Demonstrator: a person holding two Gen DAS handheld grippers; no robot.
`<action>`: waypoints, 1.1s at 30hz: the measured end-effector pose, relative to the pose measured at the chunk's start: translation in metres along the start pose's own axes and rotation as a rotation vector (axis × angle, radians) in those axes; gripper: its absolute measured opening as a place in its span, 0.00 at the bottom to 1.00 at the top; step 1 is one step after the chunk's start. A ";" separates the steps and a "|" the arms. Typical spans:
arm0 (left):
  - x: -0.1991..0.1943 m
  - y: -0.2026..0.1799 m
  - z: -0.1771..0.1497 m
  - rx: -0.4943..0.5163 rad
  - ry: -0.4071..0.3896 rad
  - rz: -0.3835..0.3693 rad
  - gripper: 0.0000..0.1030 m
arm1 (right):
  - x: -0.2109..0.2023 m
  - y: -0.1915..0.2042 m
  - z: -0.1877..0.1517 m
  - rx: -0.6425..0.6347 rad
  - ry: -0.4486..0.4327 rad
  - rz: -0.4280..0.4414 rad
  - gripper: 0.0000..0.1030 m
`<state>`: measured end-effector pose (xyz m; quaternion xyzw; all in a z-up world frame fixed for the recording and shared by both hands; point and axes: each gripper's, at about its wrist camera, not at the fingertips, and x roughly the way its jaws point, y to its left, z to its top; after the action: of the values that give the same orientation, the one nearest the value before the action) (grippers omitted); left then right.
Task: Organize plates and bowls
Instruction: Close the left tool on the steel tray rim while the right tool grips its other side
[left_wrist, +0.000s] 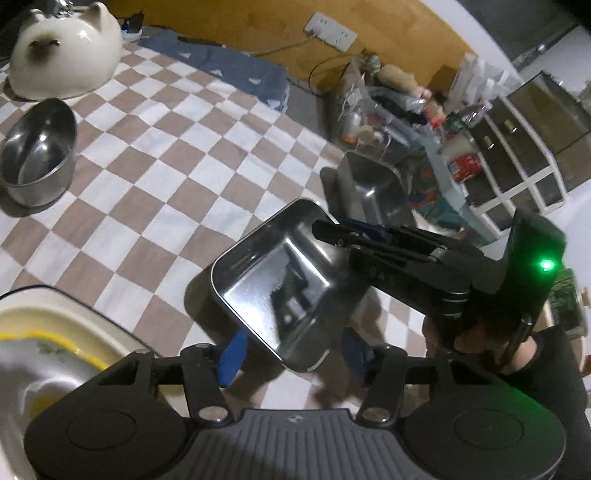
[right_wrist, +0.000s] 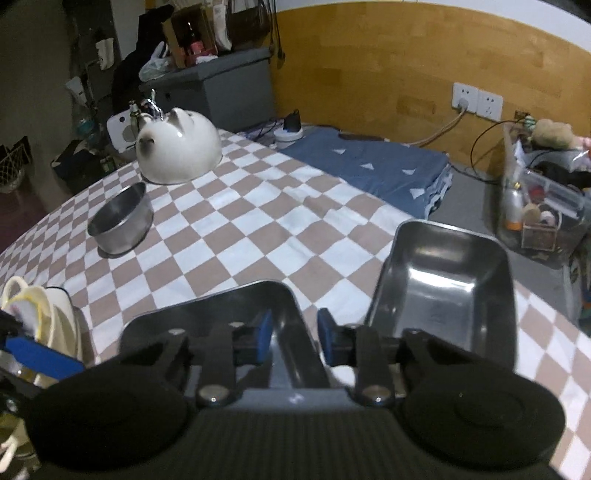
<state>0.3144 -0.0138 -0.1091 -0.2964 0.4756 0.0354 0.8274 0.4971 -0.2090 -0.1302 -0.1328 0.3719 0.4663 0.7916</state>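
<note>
The tabletop (left_wrist: 207, 122) under its brown and white checked cloth carries everything, and a folded blue cloth (right_wrist: 369, 166) lies at its far edge, out of the way of the dishes. The cat-shaped white bowl (left_wrist: 62, 51) sits mouth down at the far corner. Just in front of it the round steel bowl (left_wrist: 38, 151) stands upright and alone; I think both wait for their turn. At the near left edge some cream dishes (left_wrist: 48, 332) with a yellow rim are gathered together, though they are blurred and I cannot count them. Two rectangular steel trays stand side by side near the person. The farther steel tray (right_wrist: 443, 280) is untouched, and the nearer steel tray (left_wrist: 280, 280) is the one being worked on, probably so that it can be nested with its twin. The right gripper (right_wrist: 295, 332) has one of its fingers (right_wrist: 264, 332) inside the tray's side wall and the other outside it, and they look clenched on that rim. The left gripper (left_wrist: 291, 354) comes at the opposite near corner, which lies between its fingers (left_wrist: 232, 354). They stand half apart, and I cannot tell whether they press on the metal already. Two holds on opposite sides should keep the slippery tray level.
</note>
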 end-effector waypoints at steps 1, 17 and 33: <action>0.007 0.000 0.002 0.006 0.019 0.017 0.55 | 0.003 -0.001 0.000 0.006 0.007 0.002 0.26; 0.029 0.006 0.006 0.052 0.027 0.077 0.14 | -0.031 -0.022 -0.042 0.192 0.002 -0.037 0.05; -0.010 -0.038 -0.057 0.258 0.031 -0.024 0.14 | -0.157 0.035 -0.128 0.449 -0.095 -0.177 0.11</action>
<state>0.2785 -0.0726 -0.1044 -0.1936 0.4853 -0.0407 0.8517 0.3632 -0.3624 -0.1021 0.0367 0.4155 0.3067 0.8555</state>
